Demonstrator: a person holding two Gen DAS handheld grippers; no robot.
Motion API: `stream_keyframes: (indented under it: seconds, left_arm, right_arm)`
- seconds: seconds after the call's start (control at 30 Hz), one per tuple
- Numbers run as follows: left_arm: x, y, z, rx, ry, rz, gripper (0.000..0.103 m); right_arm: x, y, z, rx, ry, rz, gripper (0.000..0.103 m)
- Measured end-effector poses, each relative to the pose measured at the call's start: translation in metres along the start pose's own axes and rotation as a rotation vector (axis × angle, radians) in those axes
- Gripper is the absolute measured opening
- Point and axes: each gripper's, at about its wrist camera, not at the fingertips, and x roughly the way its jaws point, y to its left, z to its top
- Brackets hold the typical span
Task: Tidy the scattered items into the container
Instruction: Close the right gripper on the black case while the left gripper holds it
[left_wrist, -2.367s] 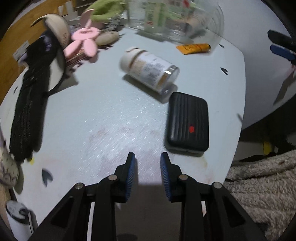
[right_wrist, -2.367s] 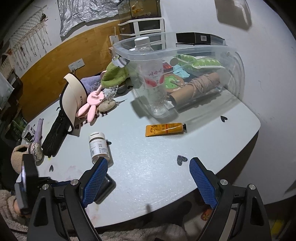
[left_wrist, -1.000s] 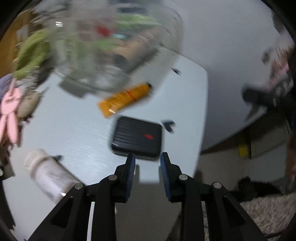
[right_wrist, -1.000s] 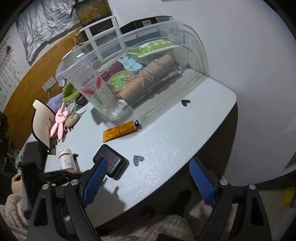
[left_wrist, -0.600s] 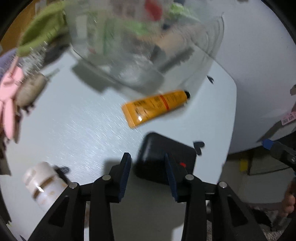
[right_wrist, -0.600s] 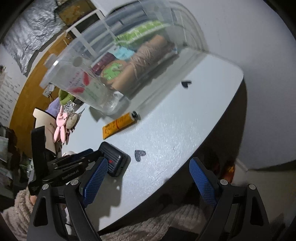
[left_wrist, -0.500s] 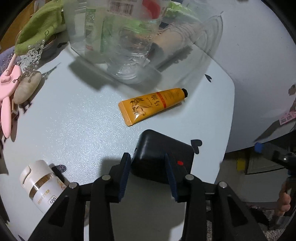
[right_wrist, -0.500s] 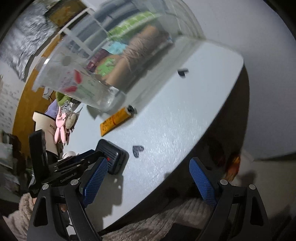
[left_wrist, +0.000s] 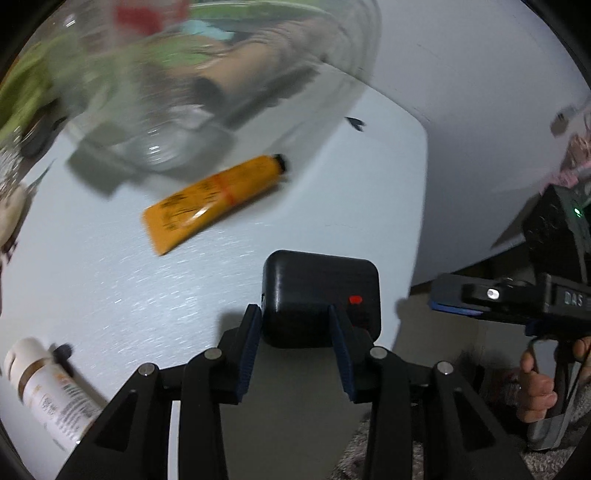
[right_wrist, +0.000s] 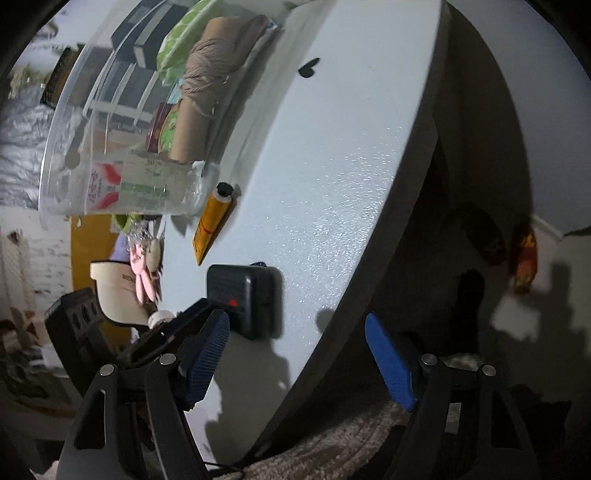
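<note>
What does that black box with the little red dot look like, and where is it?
The black box is a small rounded case, dark and plastic-looking, with fine ribs on its lid and a small red mark near one corner. It lies flat on the white table, close to the table's edge, apart from the orange tube beyond it. The left gripper has its blue pads against the box's two sides, gripping its near end.

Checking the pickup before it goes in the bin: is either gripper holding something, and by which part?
The left gripper grips the black case by its near end; the right gripper is closing on nothing.
</note>
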Motion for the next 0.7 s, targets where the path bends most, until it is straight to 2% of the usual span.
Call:
stream_keyframes:
  seconds: [0.2, 0.4, 0.5, 0.63, 0.7]
  left_arm:
    - [0.012, -0.026, 0.01, 0.087, 0.014, -0.02, 0.038]
    - [0.019, -0.04, 0.018, 0.131, 0.04, -0.052, 0.038]
    - [0.022, -0.042, 0.021, 0.136, 0.051, -0.061, 0.038]
    - [0.024, -0.046, 0.022, 0.159, 0.059, -0.074, 0.038]
    - [0.025, -0.049, 0.022, 0.169, 0.063, -0.079, 0.038]
  right_arm:
    - [0.008, -0.018, 0.002, 0.059, -0.018, 0.048, 0.077]
    - [0.013, -0.043, 0.001, 0.158, -0.041, 0.191, 0.077]
    - [0.018, -0.054, 0.002, 0.208, -0.044, 0.257, 0.066]
    - [0.025, -0.065, 0.0, 0.266, -0.045, 0.33, 0.062]
    - [0.027, -0.066, -0.001, 0.288, -0.045, 0.36, 0.054]
